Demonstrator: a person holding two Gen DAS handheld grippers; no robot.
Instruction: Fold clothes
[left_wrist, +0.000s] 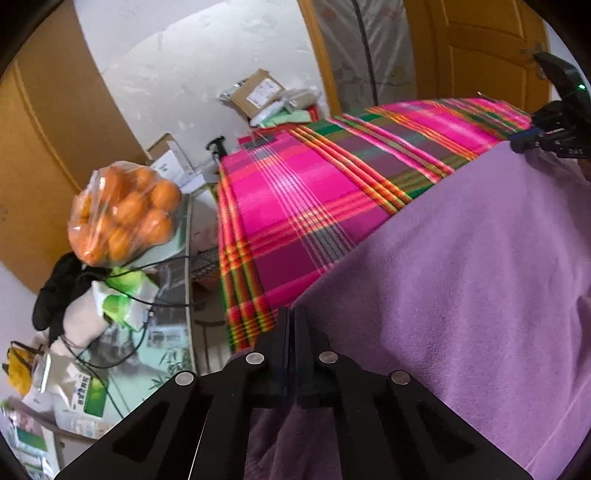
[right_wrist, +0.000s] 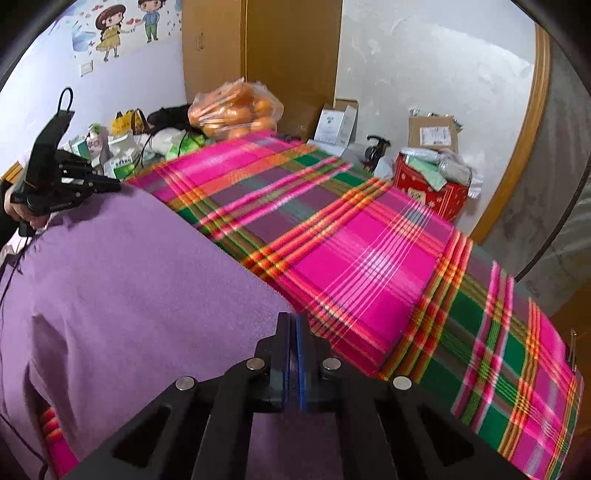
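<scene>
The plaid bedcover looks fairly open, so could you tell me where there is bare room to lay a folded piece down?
The plaid bedcover is bare between the purple garment and the red box. The side table is crowded: bag of oranges, packets and cables.

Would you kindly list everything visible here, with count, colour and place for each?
purple garment: one, lilac, spread on the near part of the plaid cloth.
plaid cloth: one, pink, green and orange, covering the work surface.
bag of oranges: one, clear plastic, orange fruit, on the side table.
red box: one, red, past the cloth's far edge, filled with packets.
cardboard boxes: several, brown and white, by the wall.
wall sticker: one, cartoon pair, on the wall.
left hand-held gripper: one, black, shut on the garment's edge.
right hand-held gripper: one, black with a blue pad, shut on the garment's edge.
</scene>
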